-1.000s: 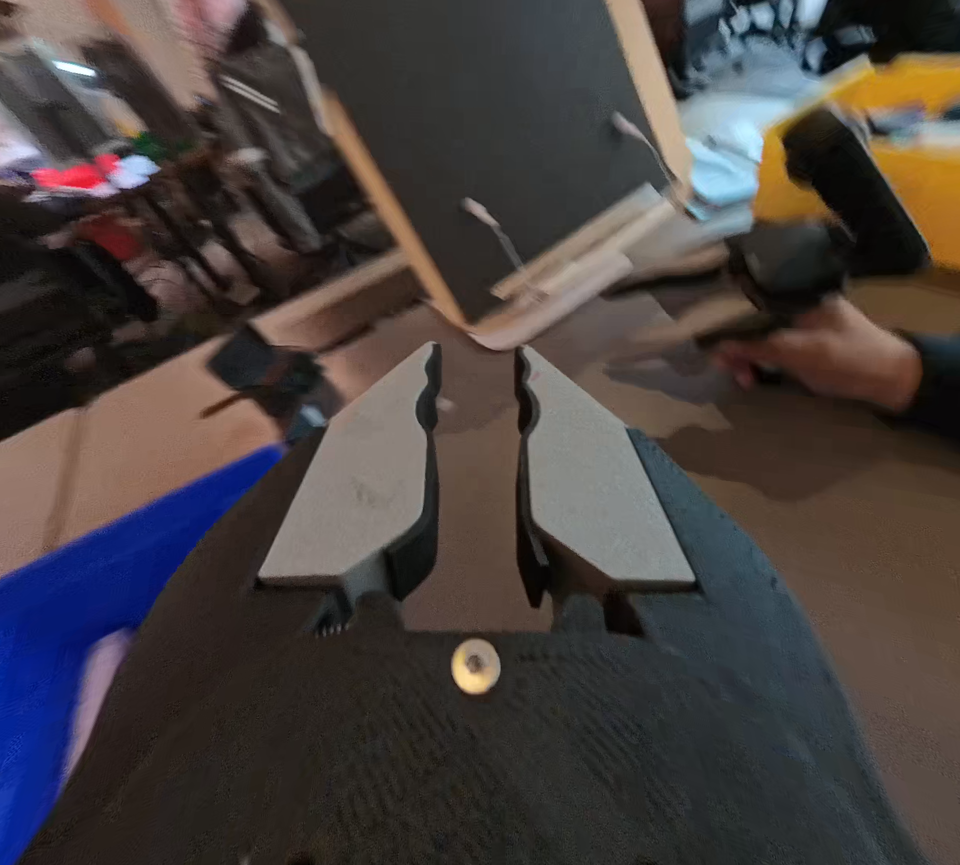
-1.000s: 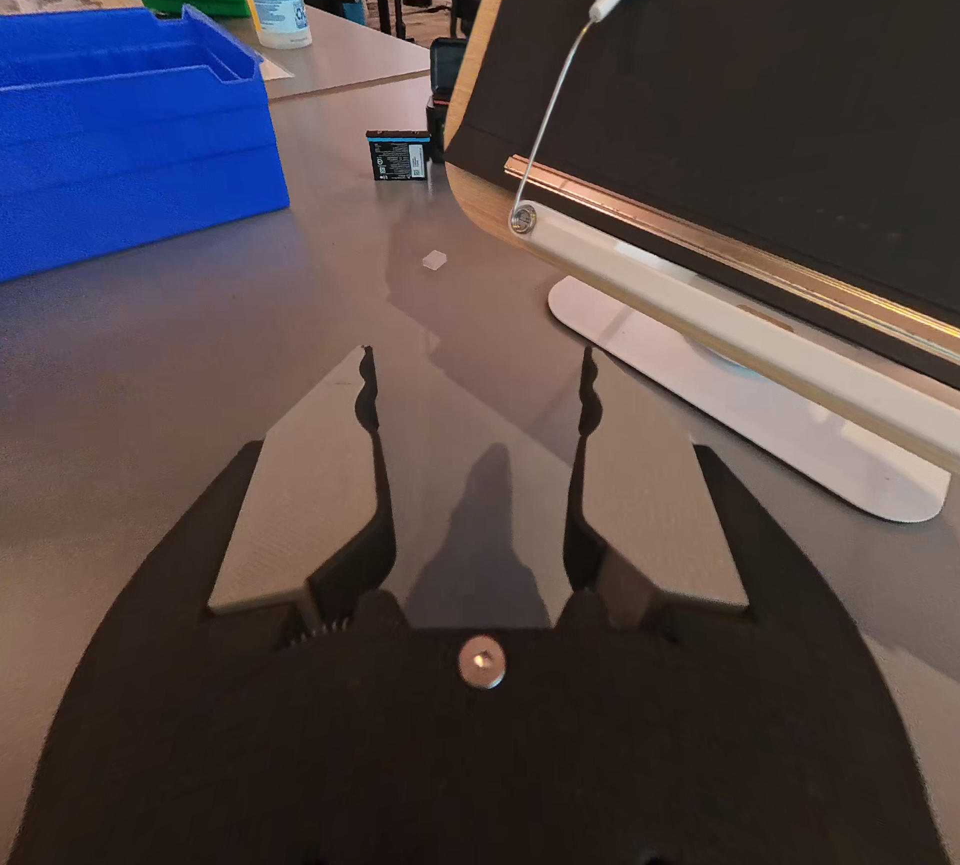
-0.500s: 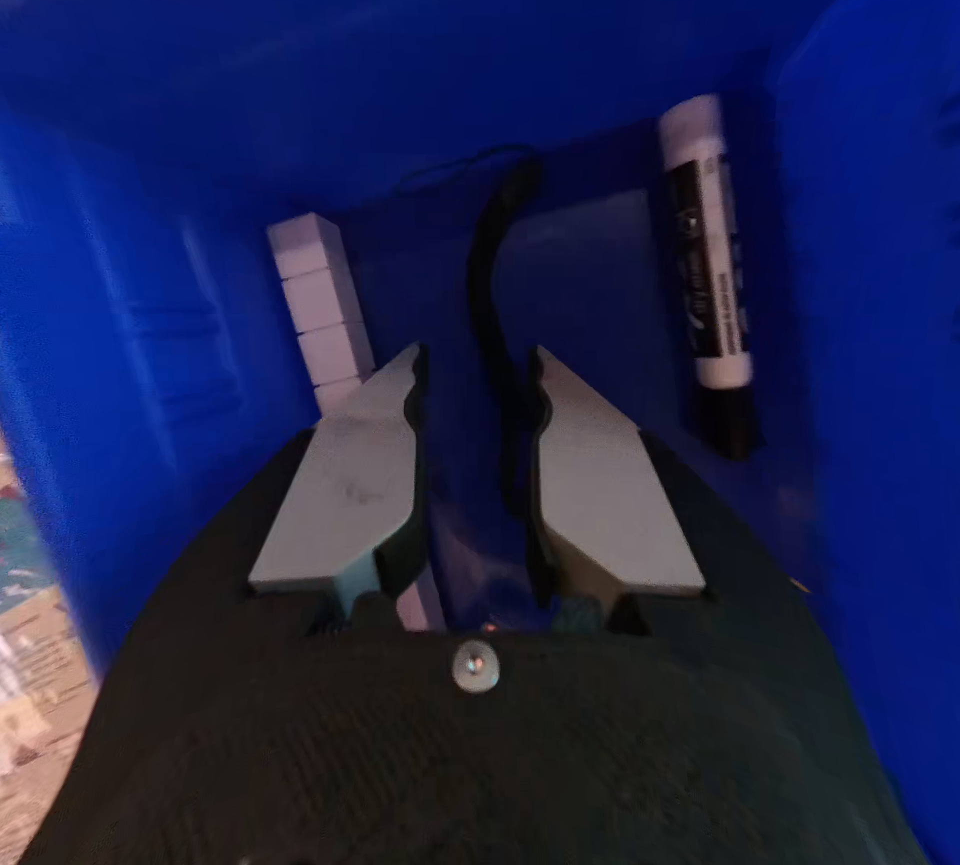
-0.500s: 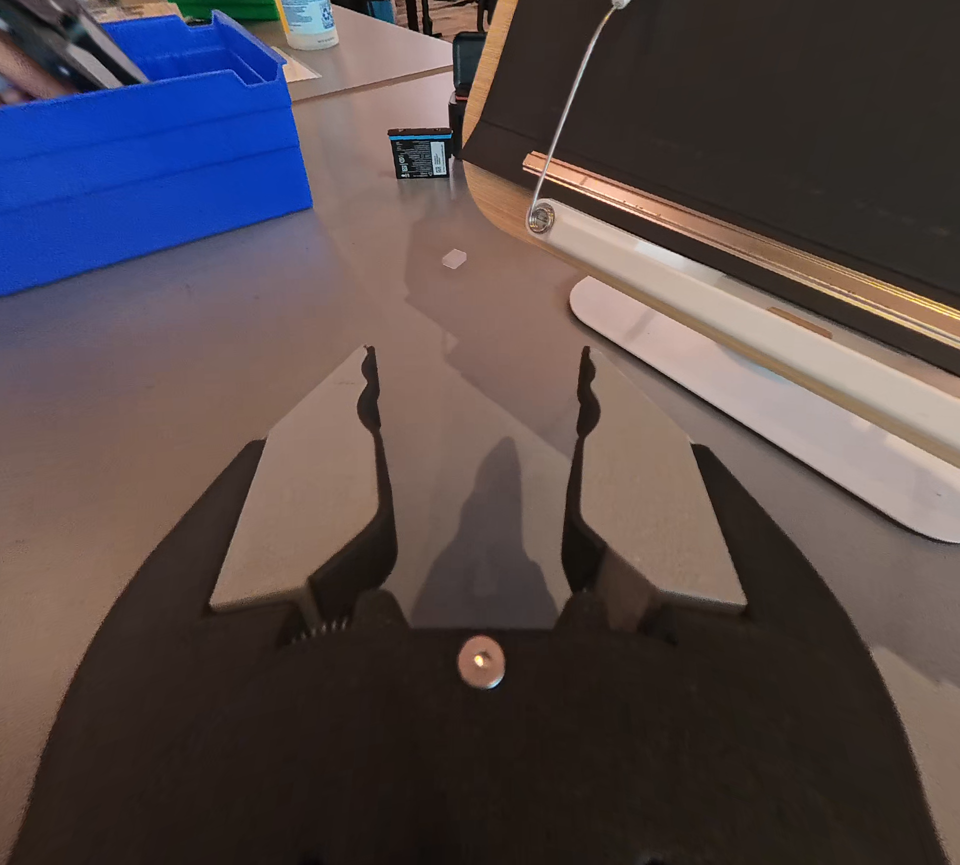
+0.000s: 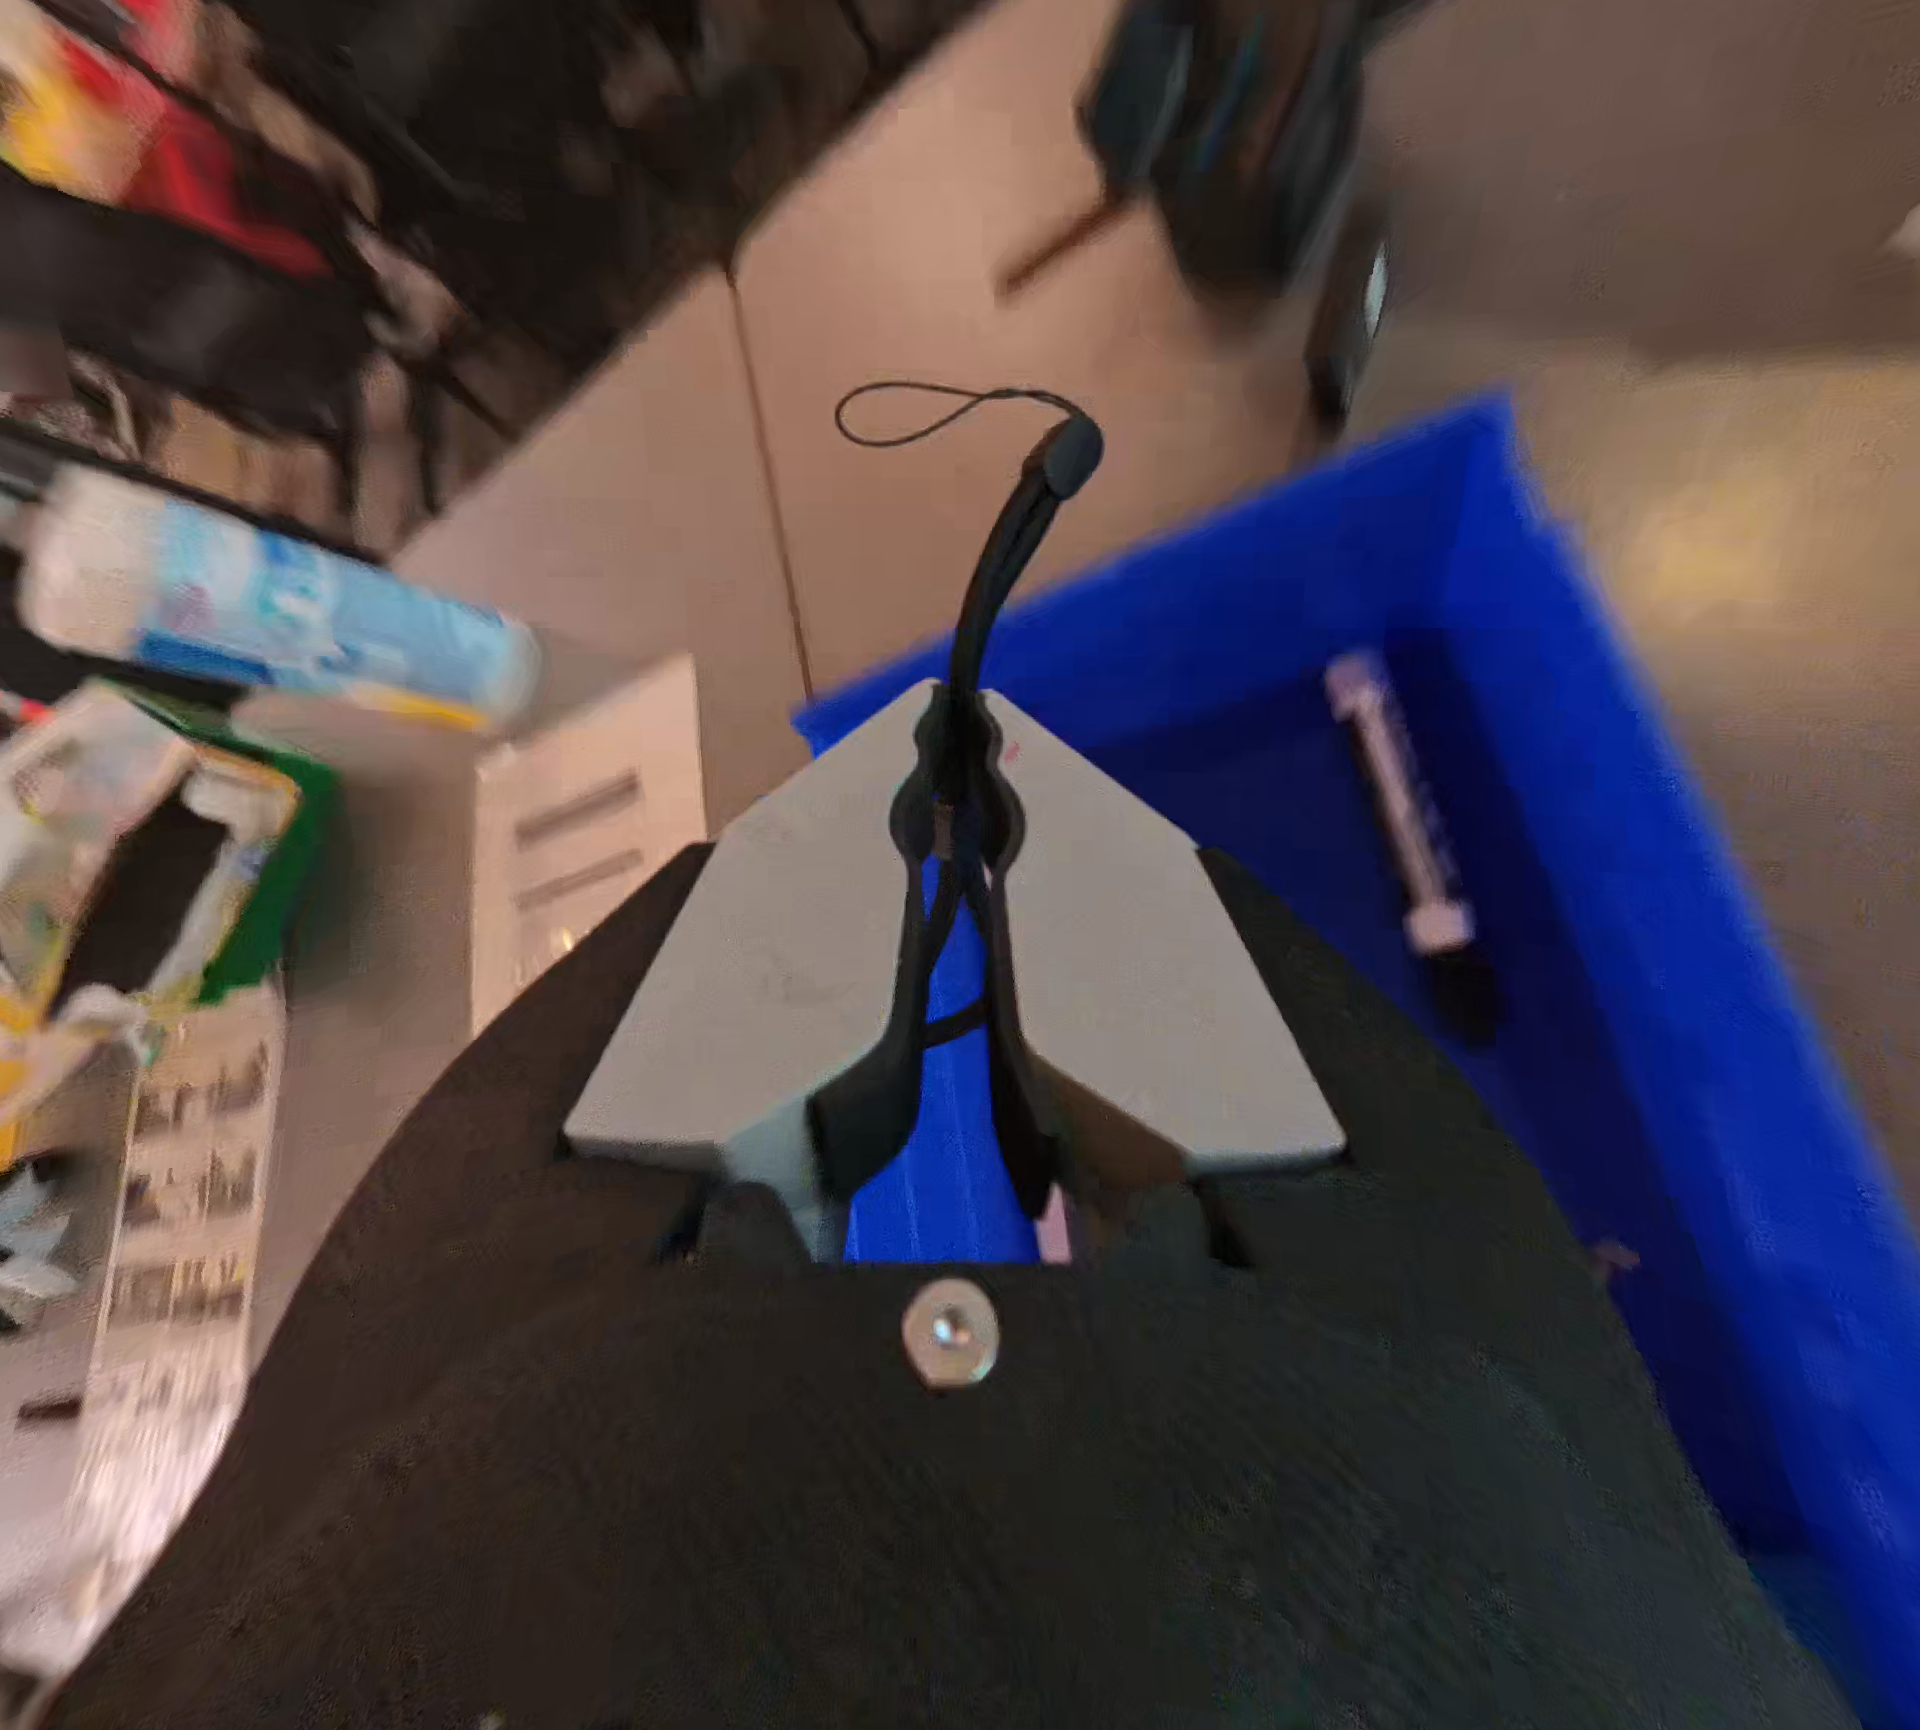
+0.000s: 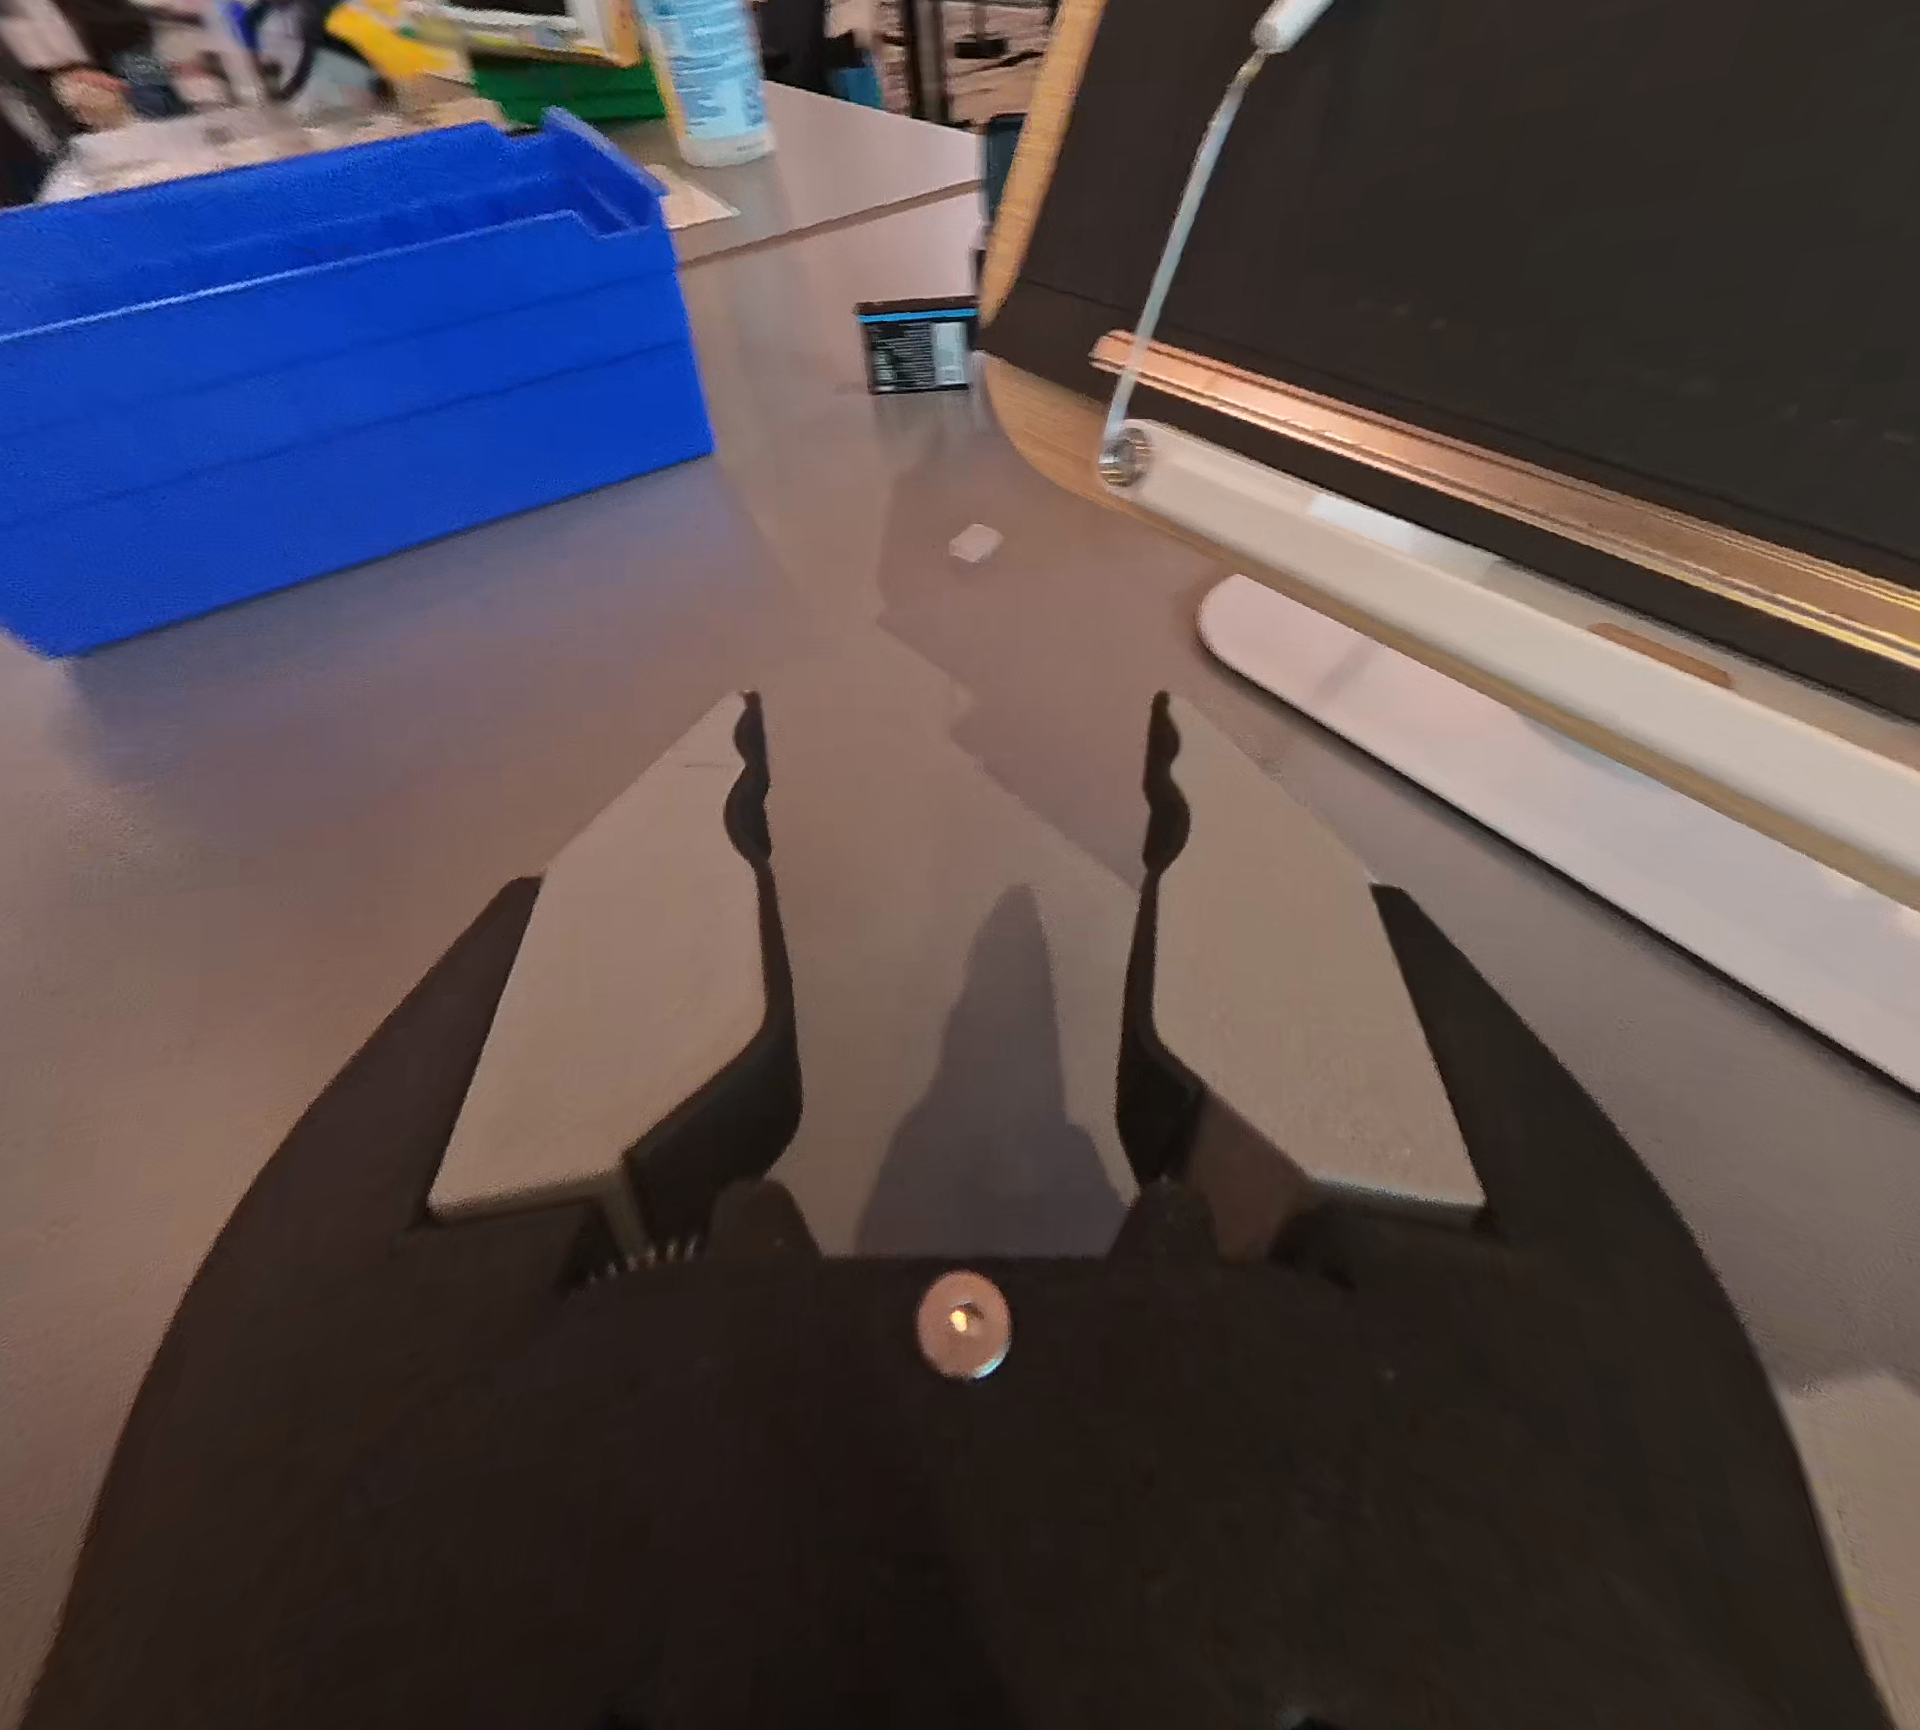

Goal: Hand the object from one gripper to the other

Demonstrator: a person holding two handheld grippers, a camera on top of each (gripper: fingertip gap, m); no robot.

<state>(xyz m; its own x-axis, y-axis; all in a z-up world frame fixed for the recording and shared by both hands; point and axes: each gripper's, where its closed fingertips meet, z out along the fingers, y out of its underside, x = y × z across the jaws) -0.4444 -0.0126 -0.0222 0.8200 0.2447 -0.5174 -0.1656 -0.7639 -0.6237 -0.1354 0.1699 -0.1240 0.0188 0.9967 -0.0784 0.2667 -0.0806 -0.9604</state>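
My left gripper (image 5: 958,714) is shut on a black wrist strap (image 5: 1013,537). The strap sticks up past the fingertips and ends in a thin cord loop (image 5: 935,413). The gripper is lifted above the blue bin (image 5: 1662,953). My right gripper (image 6: 954,714) is open and empty, low over the grey table (image 6: 416,849). It is some way right of the blue bin (image 6: 332,392) as the right wrist view shows it. The left gripper does not show in the right wrist view.
A marker (image 5: 1403,849) lies in the bin. A tilted black board on a white stand (image 6: 1558,226) fills the right side. A small black battery (image 6: 914,345) and a white chip (image 6: 975,544) lie on the table. A bottle (image 6: 701,39) and boxes stand behind the bin. Spacing between my two grippers at the tips: around 40 cm.
My left gripper dipped into the bin, shut on the black strap and lifted it out above the bin. The right gripper stayed open and shifted slightly.
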